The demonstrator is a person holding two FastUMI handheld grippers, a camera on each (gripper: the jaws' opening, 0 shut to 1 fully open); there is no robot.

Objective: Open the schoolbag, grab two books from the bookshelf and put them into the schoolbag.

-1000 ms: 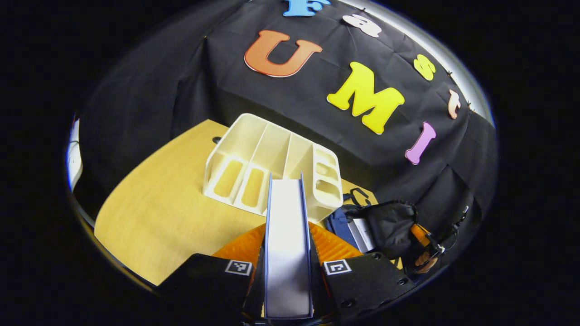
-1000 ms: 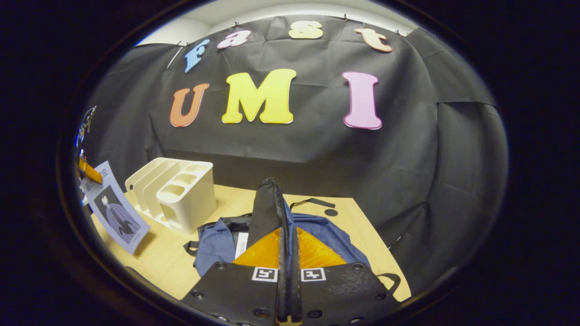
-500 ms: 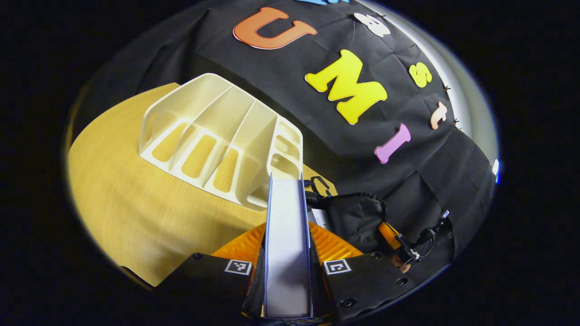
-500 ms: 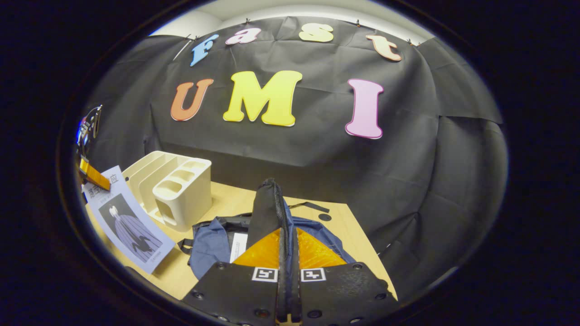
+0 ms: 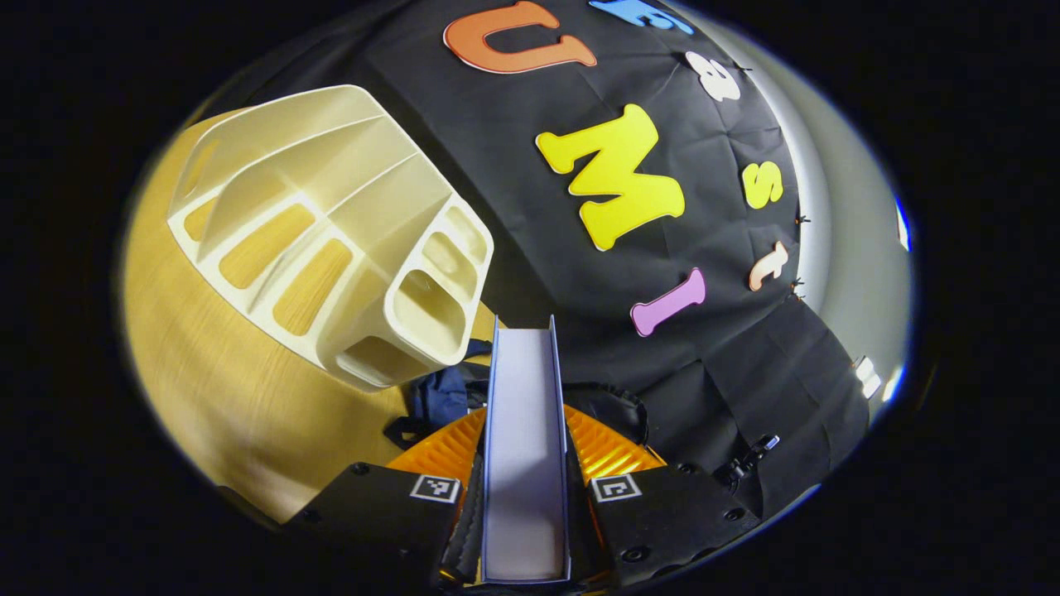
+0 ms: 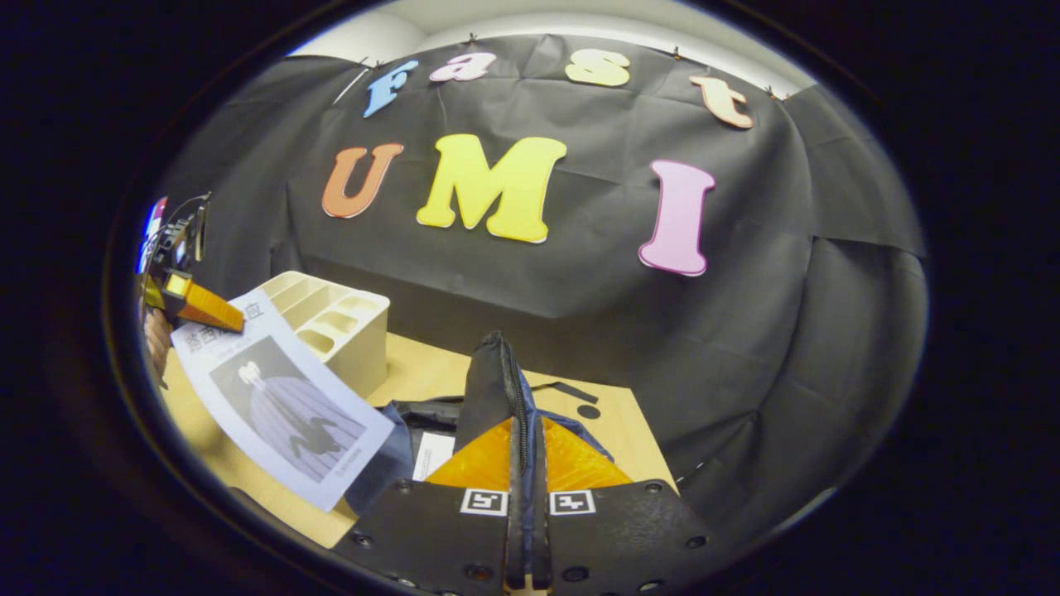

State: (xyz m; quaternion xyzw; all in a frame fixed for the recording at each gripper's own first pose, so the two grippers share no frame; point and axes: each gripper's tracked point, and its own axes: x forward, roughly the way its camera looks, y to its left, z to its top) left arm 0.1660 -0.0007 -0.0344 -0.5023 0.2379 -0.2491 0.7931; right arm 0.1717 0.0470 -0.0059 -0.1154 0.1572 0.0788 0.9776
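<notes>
My left gripper (image 5: 525,414) is shut on a pale book (image 5: 523,463), seen edge-on between its fingers. Past the book's tip lies the dark blue schoolbag (image 5: 439,396). In the right gripper view the same book (image 6: 286,406) hangs tilted in the air over the schoolbag's (image 6: 383,465) left edge, held by the left gripper (image 6: 195,302). My right gripper (image 6: 527,439) is shut on the bag's black zippered flap (image 6: 495,385) and holds it upright. Something white (image 6: 431,454) shows inside the bag's mouth. The cream bookshelf (image 5: 331,232) stands with bare slots.
The wooden table (image 5: 207,389) carries the shelf and the bag. In the right gripper view the bookshelf (image 6: 339,319) stands behind the book, left of the bag. A black strap (image 6: 567,389) lies on the table (image 6: 414,377) behind the flap.
My left gripper has carried the book away from the shelf, toward and over the bag's left edge. The right gripper has kept the flap raised, shifting only slightly.
</notes>
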